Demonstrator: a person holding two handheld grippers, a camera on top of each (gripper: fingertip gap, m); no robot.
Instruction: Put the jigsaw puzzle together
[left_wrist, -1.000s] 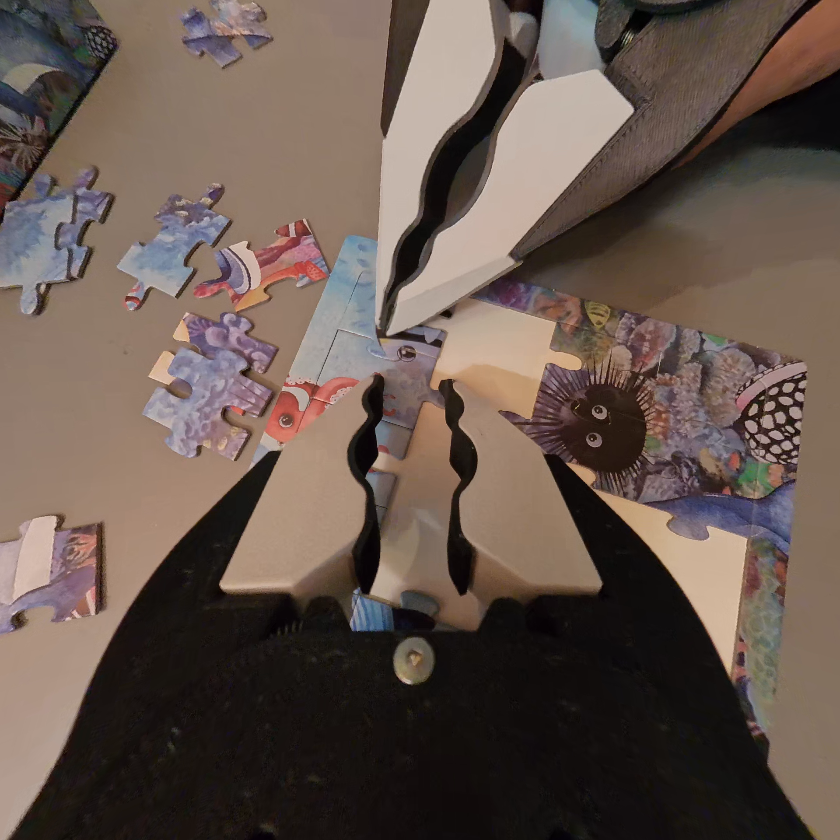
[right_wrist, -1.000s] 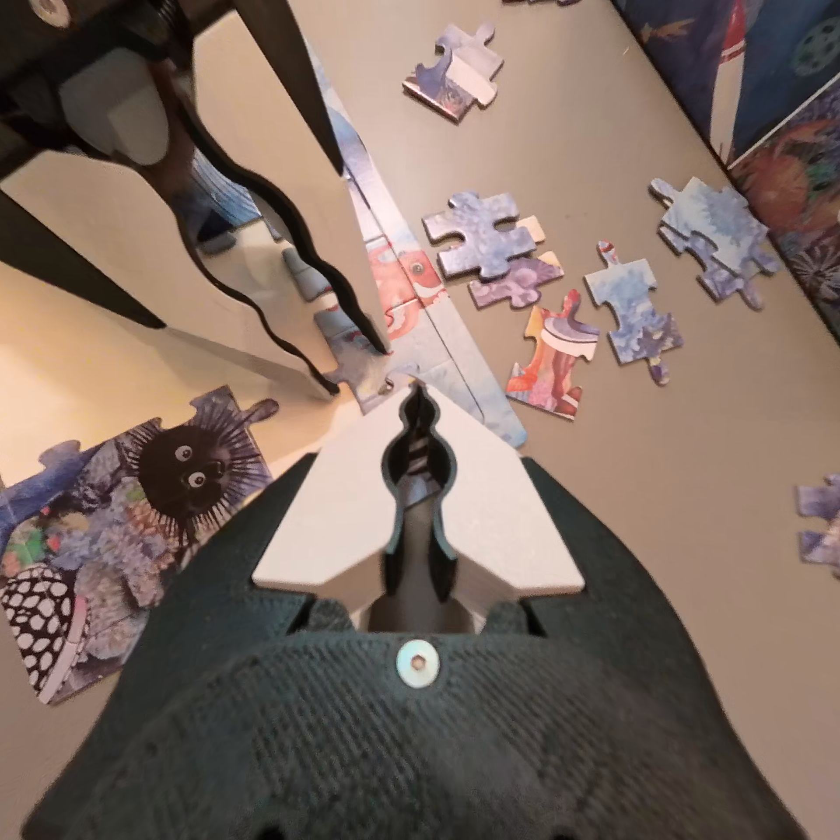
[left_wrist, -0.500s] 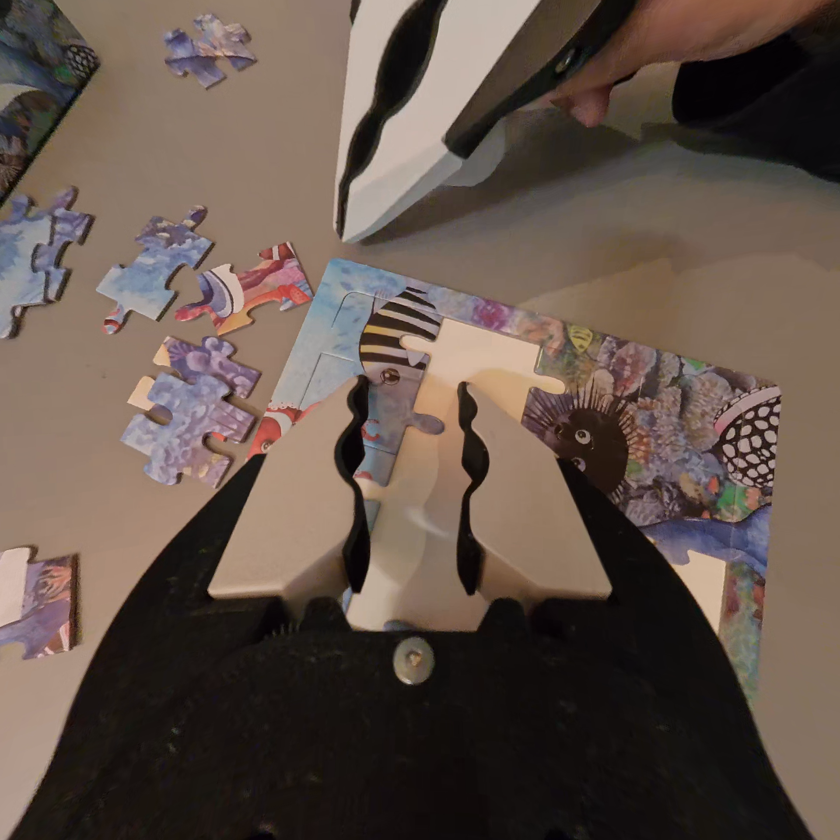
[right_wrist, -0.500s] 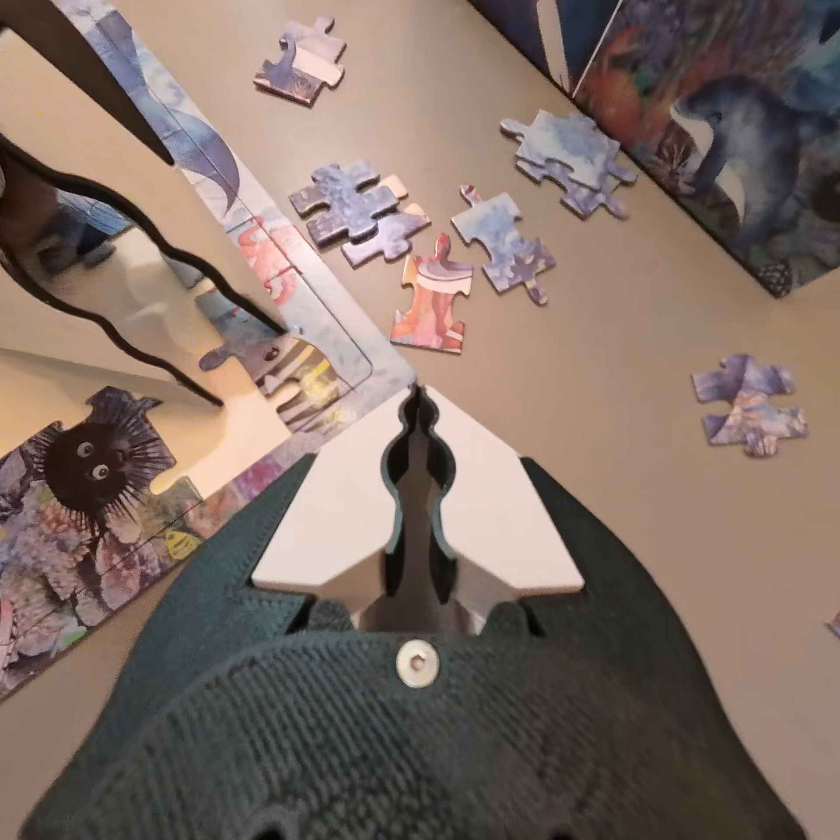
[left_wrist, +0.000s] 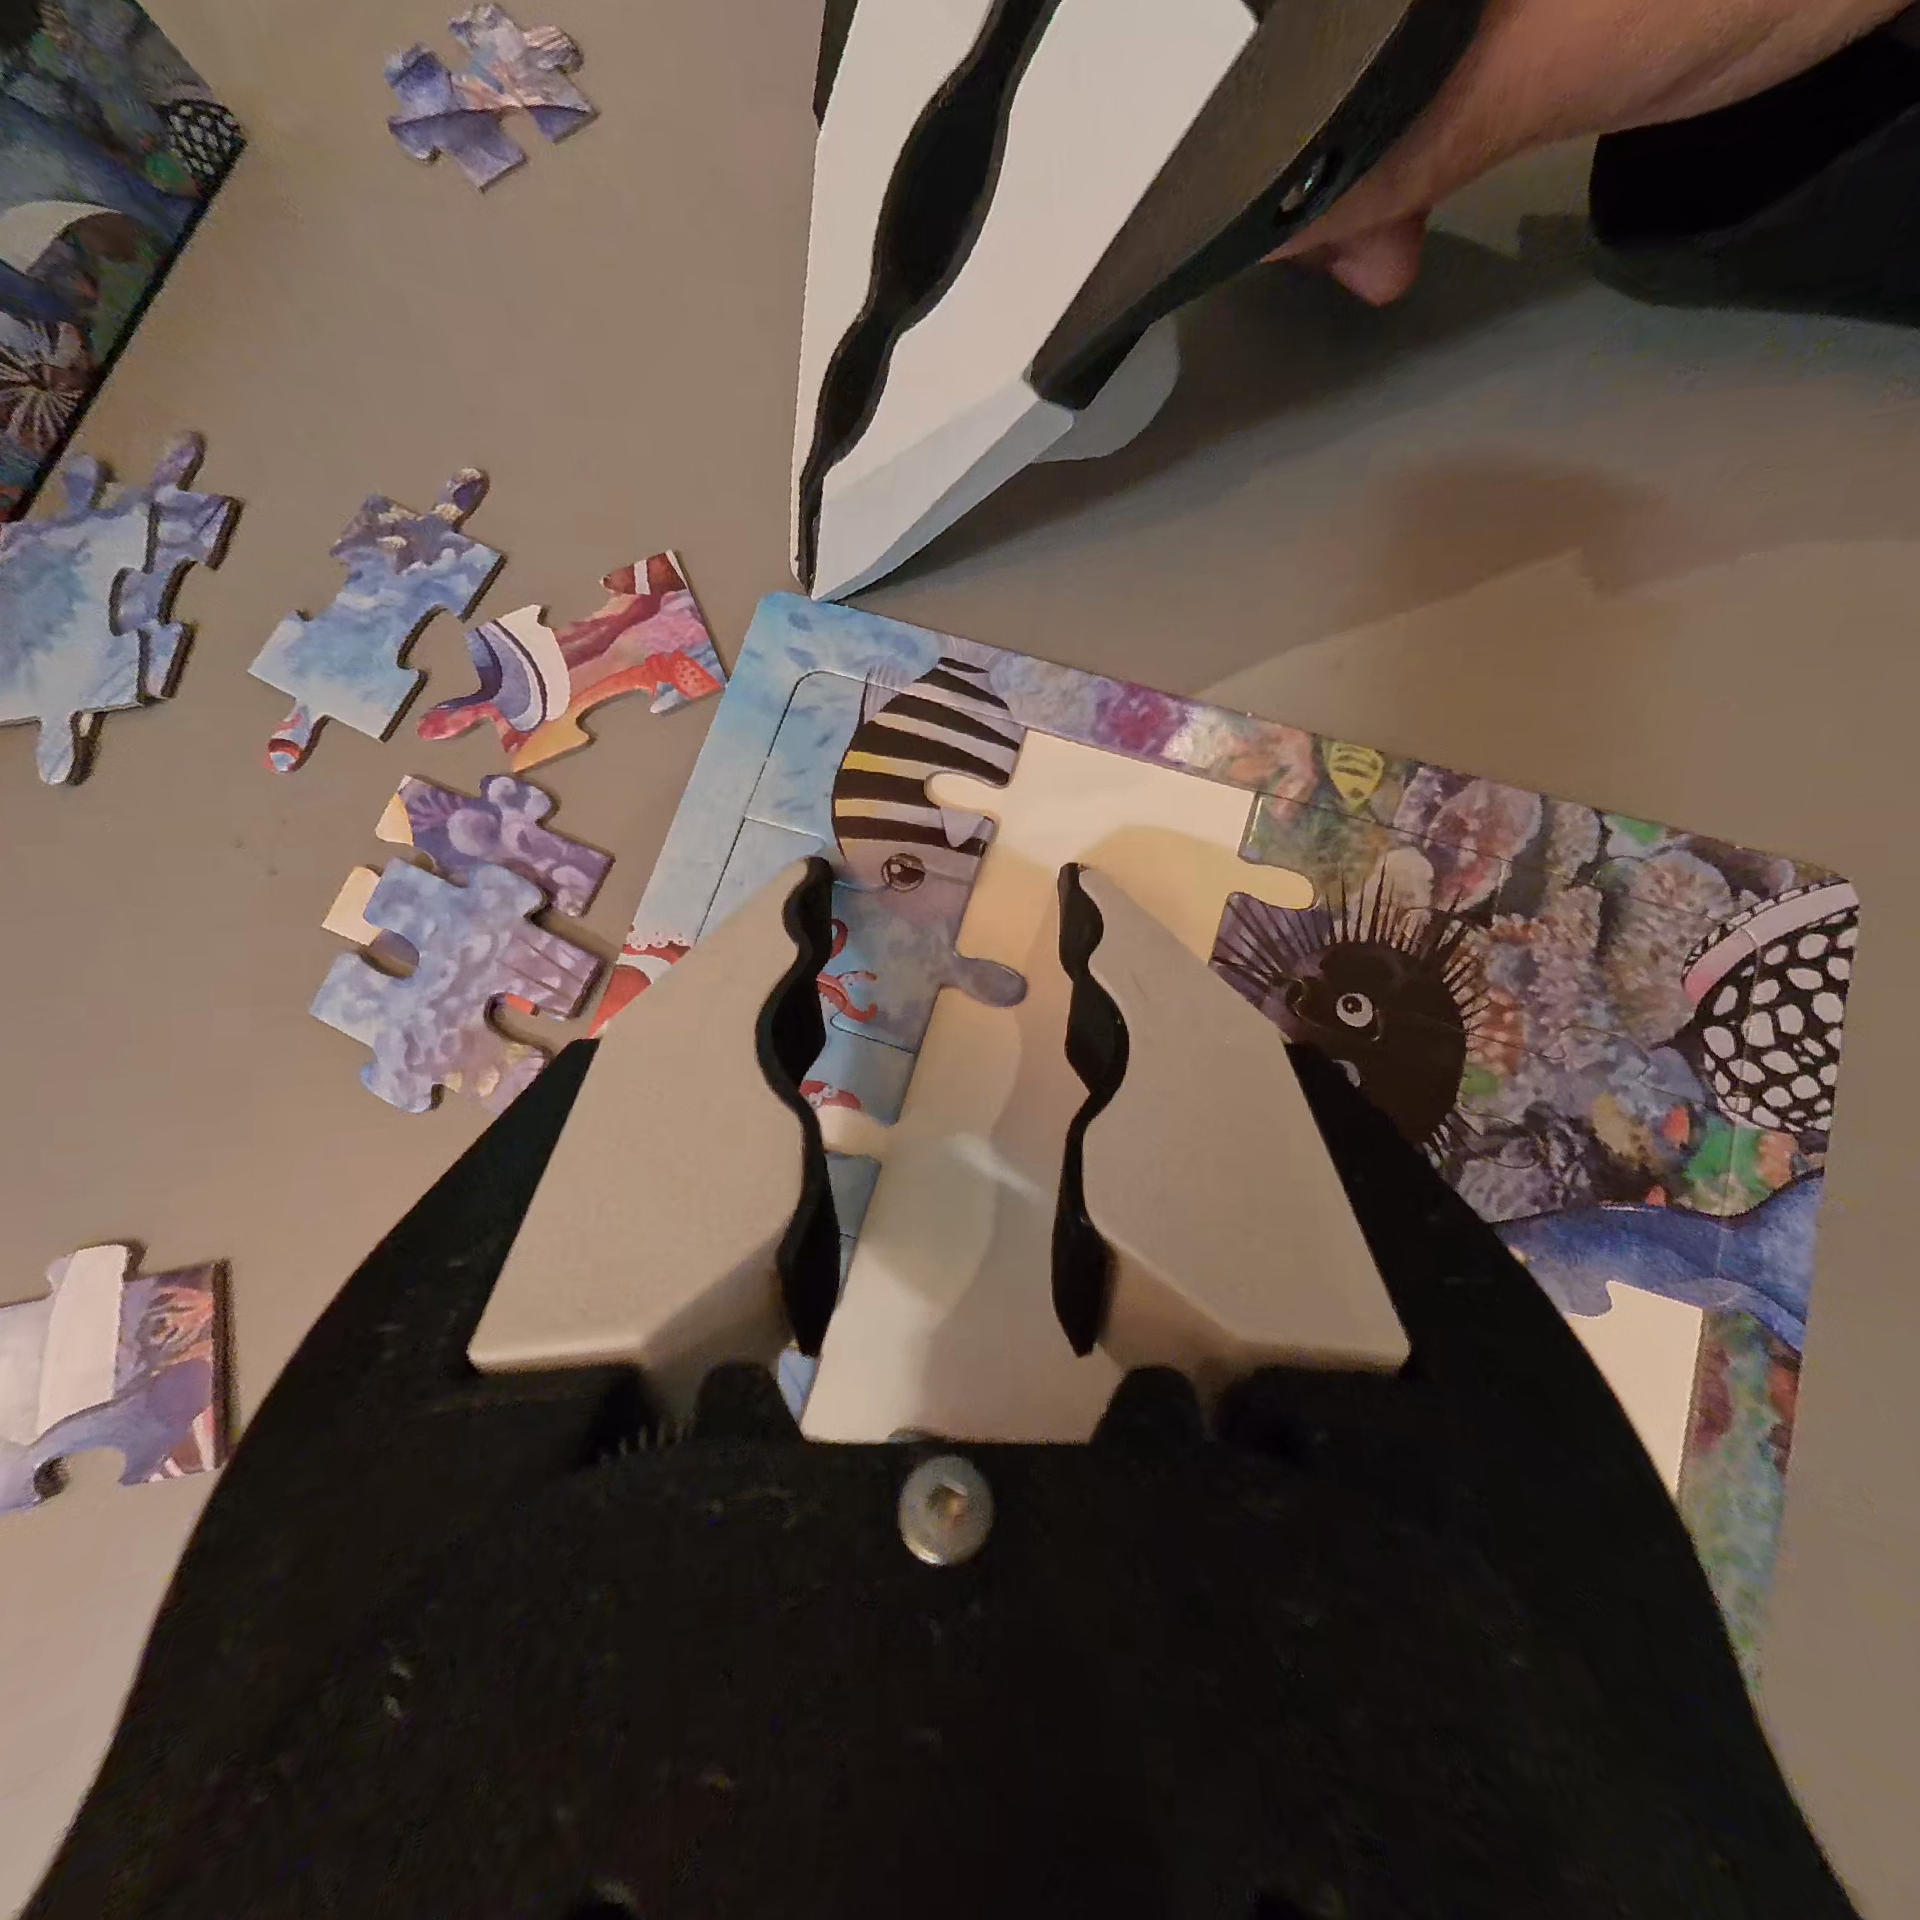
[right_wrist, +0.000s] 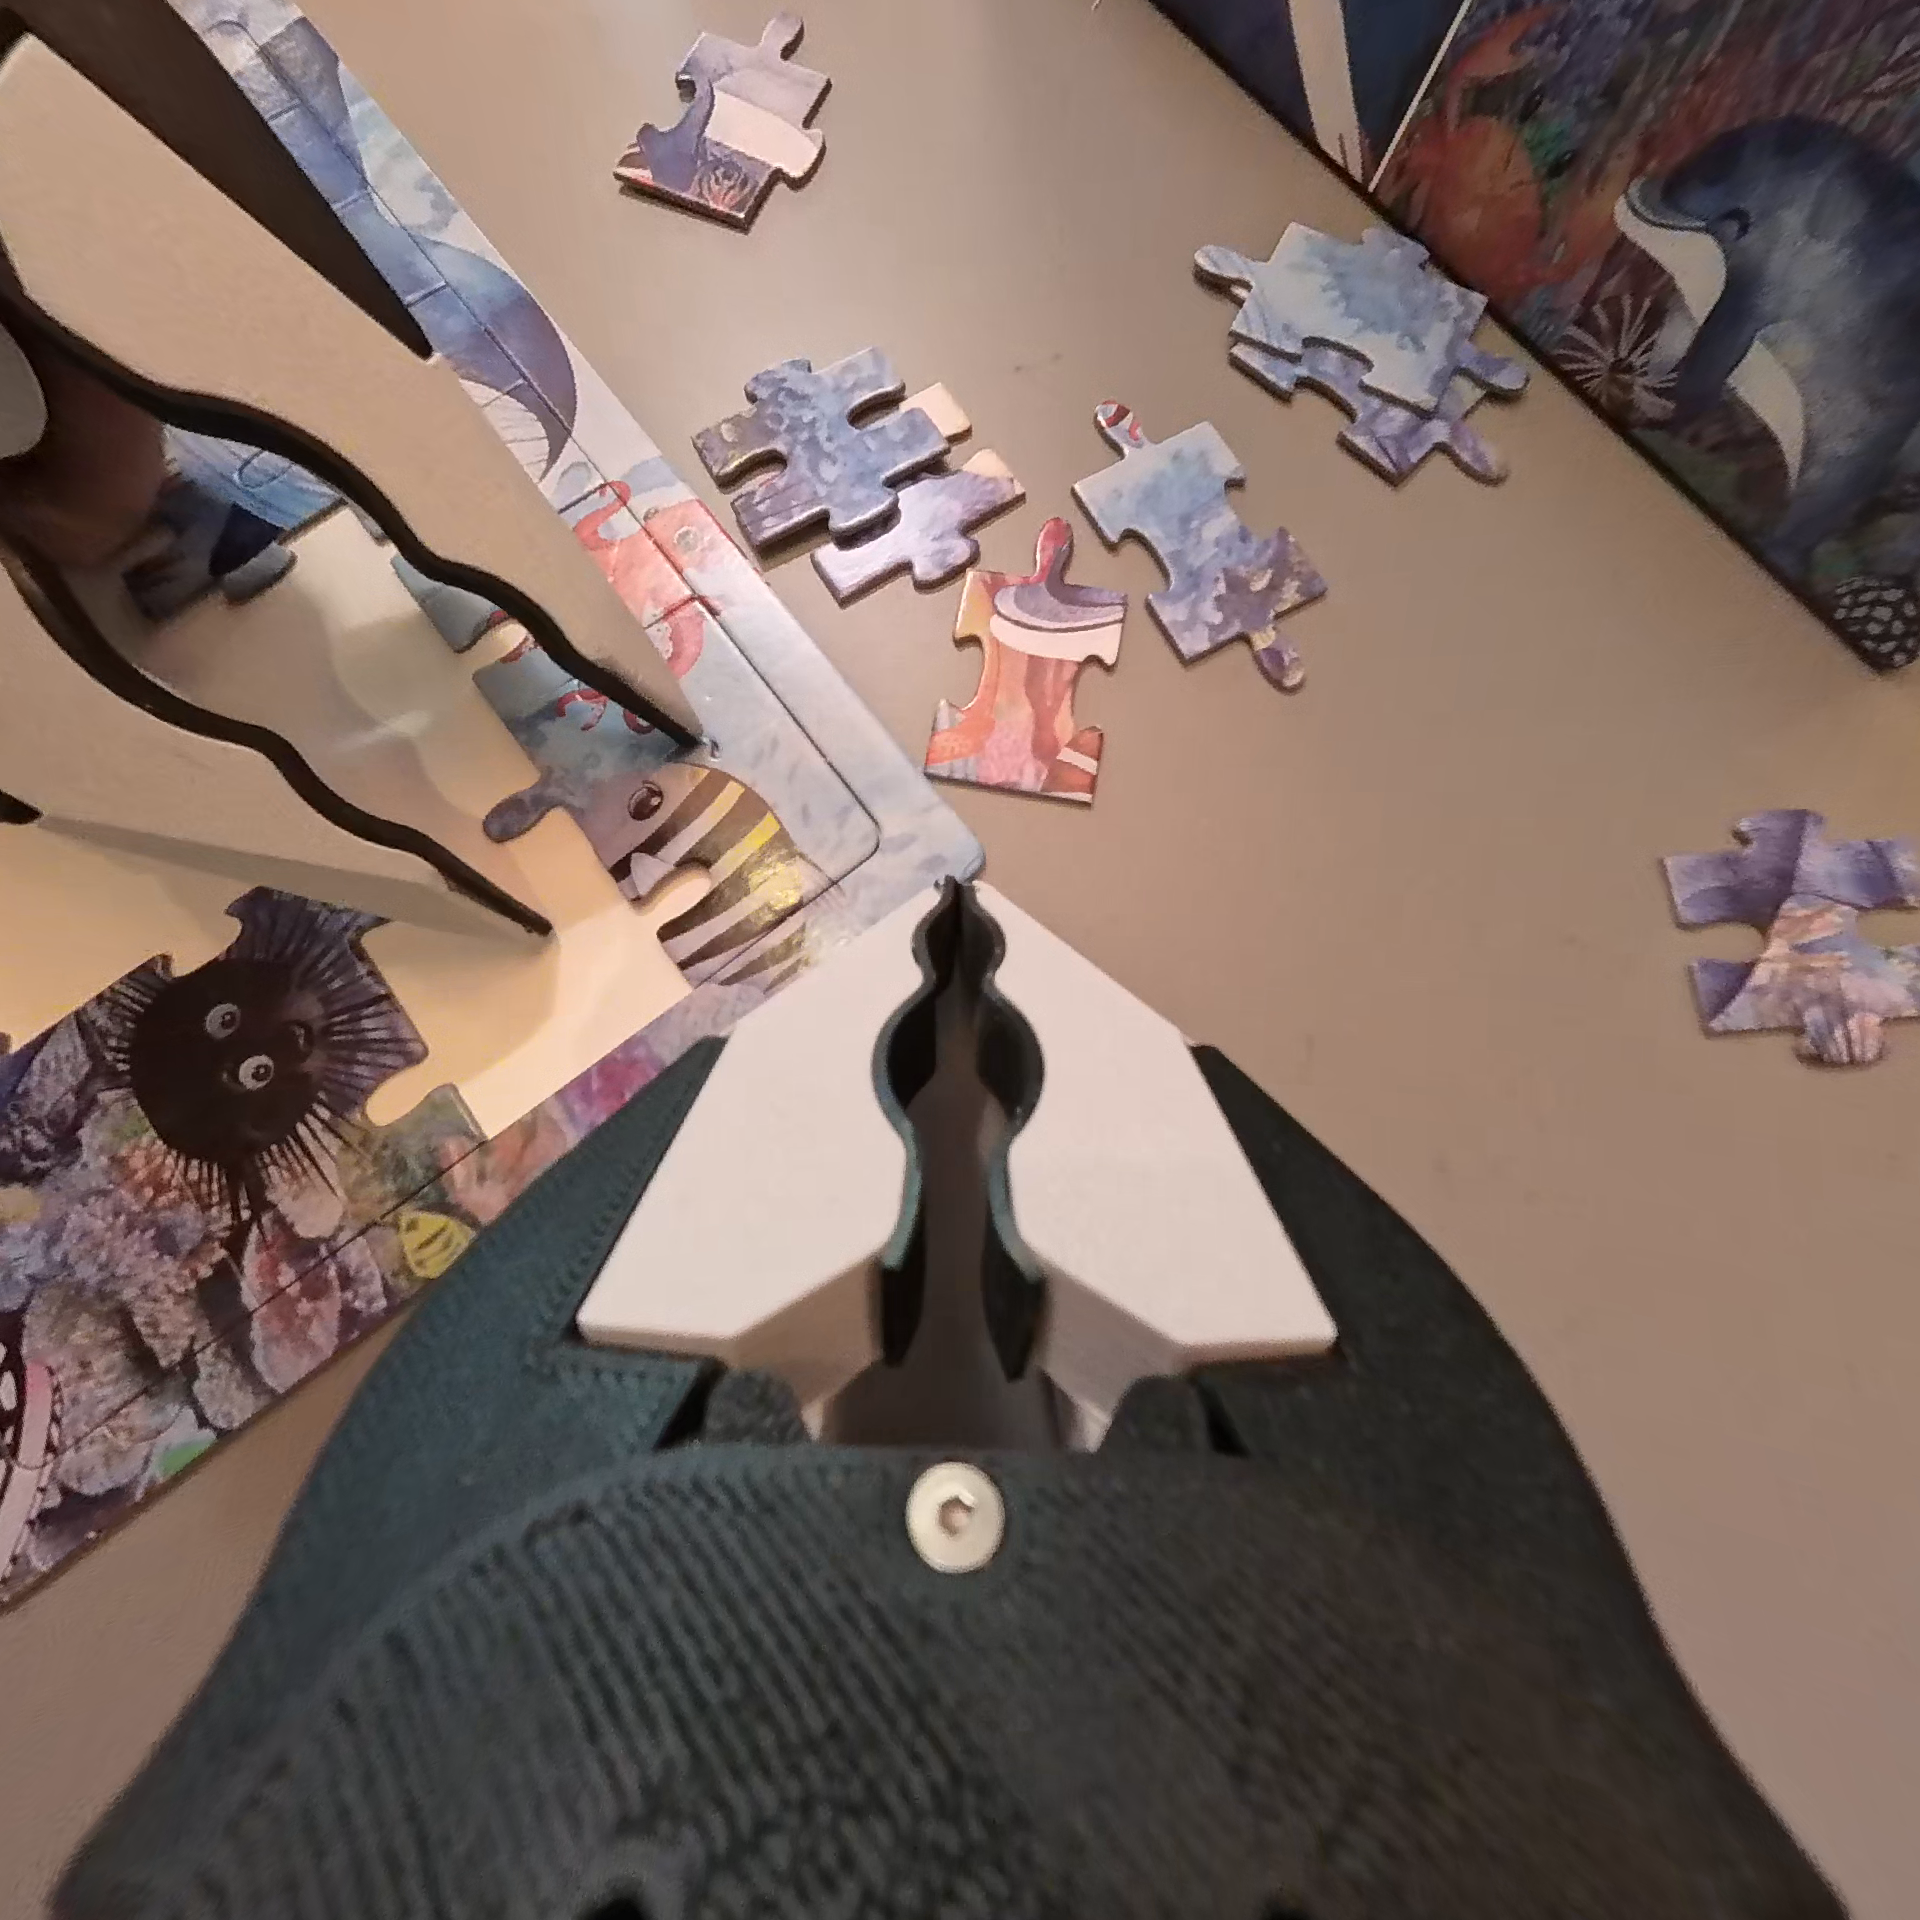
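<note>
Since a second ago my right gripper (right_wrist: 961, 888) has drawn back off the striped-fish piece and now sits with its closed, empty tips at the light-blue corner of the cardboard jigsaw puzzle tray (left_wrist: 774, 665); in the left view it shows beyond the tray's far-left corner (left_wrist: 816, 582). My left gripper (left_wrist: 945, 883) hovers low over the tray, fingers spread wide, gripping nothing. Between them lie the striped-fish puzzle piece (left_wrist: 925, 769), seated in the far-left corner, and bare cream backing (left_wrist: 1122, 810). Right of that gap sits the black spiky sea-urchin section (left_wrist: 1382, 1008). My own gripper body hides the tray's near part. Loose blue, purple and orange puzzle pieces (right_wrist: 1039, 665) are scattered on the grey tabletop (right_wrist: 1455, 1039) left of the tray. A dark picture box (right_wrist: 1704, 312) is cut off at the frame edge.
</note>
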